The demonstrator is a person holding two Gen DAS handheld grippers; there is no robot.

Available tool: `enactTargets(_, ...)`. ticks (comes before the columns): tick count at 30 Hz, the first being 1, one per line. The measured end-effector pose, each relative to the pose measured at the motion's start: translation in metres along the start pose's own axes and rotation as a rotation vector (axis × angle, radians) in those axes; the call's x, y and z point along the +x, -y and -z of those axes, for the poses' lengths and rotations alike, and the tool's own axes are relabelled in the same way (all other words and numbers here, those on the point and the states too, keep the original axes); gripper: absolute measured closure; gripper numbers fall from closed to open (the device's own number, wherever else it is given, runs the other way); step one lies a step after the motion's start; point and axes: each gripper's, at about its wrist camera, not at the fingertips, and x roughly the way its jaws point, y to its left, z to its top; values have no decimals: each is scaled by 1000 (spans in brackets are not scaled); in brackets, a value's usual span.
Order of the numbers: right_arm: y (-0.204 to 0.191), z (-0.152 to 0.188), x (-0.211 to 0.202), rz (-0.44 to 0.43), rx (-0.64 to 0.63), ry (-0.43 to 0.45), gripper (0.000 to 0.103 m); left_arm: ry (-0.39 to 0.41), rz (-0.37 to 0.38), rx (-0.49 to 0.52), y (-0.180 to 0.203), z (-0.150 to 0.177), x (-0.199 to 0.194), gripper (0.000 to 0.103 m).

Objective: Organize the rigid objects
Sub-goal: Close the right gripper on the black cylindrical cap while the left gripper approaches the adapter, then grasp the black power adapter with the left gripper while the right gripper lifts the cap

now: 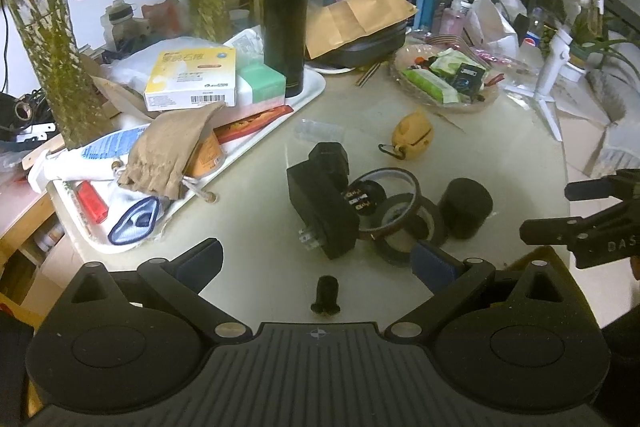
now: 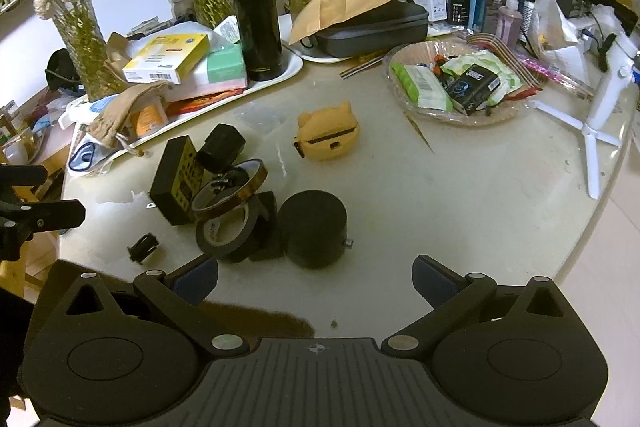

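Note:
A cluster of black parts lies mid-table: a black box (image 1: 322,211) (image 2: 174,183), an amber tape ring (image 1: 390,203) (image 2: 232,193), a black tape roll (image 1: 408,233) (image 2: 230,233) and a black cylinder (image 1: 465,207) (image 2: 312,227). A small black peg (image 1: 326,295) (image 2: 142,247) lies apart, near me. A yellow cat-shaped case (image 1: 412,133) (image 2: 326,135) sits beyond. My left gripper (image 1: 316,263) is open just short of the cluster, the peg between its fingers. My right gripper (image 2: 316,277) is open in front of the cylinder, holding nothing.
A white tray (image 1: 312,91) (image 2: 292,67) at the left carries a black flask (image 1: 285,17) (image 2: 254,7), boxes and a cloth pouch (image 1: 168,151). A glass dish (image 2: 400,99) of packets and a white tripod (image 2: 600,115) stand right. Vases line the back.

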Motion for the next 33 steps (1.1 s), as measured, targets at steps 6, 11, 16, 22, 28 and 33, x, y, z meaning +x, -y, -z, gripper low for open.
enactTargets(6, 4, -11, 24, 4, -2, -13, 2, -2, -12, 4, -4, -6, 15, 0)
enactTargets(11, 8, -20, 48, 8, -4, -40, 9, -4, -21, -5, -9, -11, 27, 0)
enactTargets(16, 5, -22, 67, -4, -36, -62, 17, -8, -23, -23, -14, -14, 35, 0)
enactTargets(22, -1, -24, 86, 16, -68, -94, 27, -18, -31, -29, -18, -15, 42, 0)
enactTargets(28, -4, -24, 96, 7, -91, -108, 38, -25, -39, -34, -20, -15, 45, 0)
enactTargets(33, -5, -24, 99, 5, -87, -110, 43, -32, -43, -27, -20, -14, 46, 0)
